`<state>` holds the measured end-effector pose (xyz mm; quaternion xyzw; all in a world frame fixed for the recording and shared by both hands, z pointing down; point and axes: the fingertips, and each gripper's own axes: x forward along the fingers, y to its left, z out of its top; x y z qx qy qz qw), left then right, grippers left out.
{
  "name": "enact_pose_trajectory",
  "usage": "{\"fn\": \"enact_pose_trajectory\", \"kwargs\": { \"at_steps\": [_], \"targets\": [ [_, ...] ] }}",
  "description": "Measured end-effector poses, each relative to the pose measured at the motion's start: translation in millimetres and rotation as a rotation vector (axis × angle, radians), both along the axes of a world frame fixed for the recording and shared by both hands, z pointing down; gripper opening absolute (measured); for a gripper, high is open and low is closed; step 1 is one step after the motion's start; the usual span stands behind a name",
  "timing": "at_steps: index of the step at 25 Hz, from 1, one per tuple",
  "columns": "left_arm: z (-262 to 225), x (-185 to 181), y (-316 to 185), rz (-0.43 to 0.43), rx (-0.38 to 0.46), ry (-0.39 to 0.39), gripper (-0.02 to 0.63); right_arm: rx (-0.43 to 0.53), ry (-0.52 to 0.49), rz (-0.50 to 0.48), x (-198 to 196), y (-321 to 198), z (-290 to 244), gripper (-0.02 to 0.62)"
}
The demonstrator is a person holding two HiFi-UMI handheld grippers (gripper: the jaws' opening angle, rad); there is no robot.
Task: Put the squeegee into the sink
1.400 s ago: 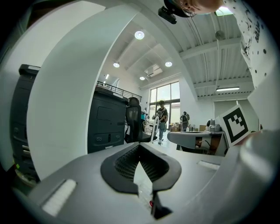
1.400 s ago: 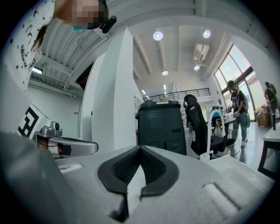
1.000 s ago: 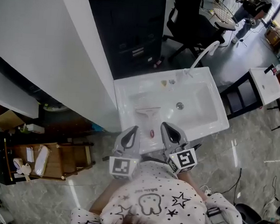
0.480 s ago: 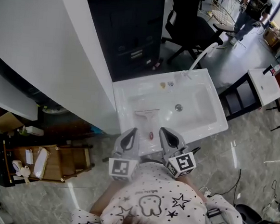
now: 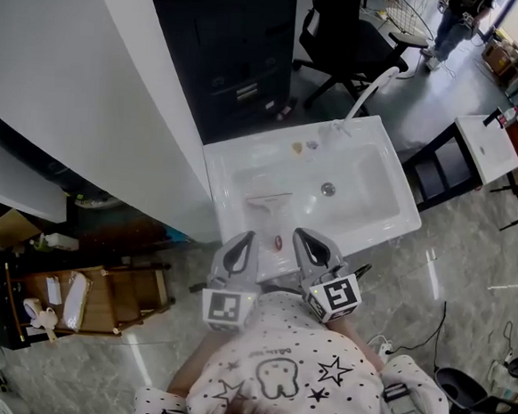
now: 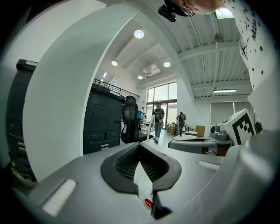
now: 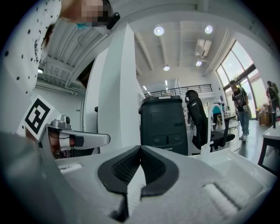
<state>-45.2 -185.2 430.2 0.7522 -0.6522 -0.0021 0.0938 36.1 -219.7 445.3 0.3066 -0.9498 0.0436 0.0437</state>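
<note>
White dotted cloth of the person's shirt fills the near edge of the head view; just beyond it the left gripper and the right gripper hover side by side at the near rim of the white rectangular ceramic sink. Each claw is pressed together, tips meeting, with nothing pinched; a small red spot sits on the rim between them. Farther in, the pale T-shaped squeegee lies flat in the left part of the sink, left of the round metal drain, blade toward the far side and handle toward the grippers, so the task looks done. It is likely light, with a stiff handle and a soft, easily nicked blade edge; the handle's middle is the place to pinch it, though smooth plastic on glazed ceramic may slide. At the far rim a white curved faucet rises; beyond stand a black cabinet and a black office chair.
</note>
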Motion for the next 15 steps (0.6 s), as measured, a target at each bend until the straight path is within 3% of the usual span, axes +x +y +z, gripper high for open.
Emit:
{"fn": "enact_pose_trajectory", "kwargs": {
  "at_steps": [15],
  "targets": [
    [-3.3,1.8,12.0,0.006,-0.017,-0.018,-0.006,0.002,0.016,0.009,1.4,7.0,-2.5,-0.005]
  ]
}}
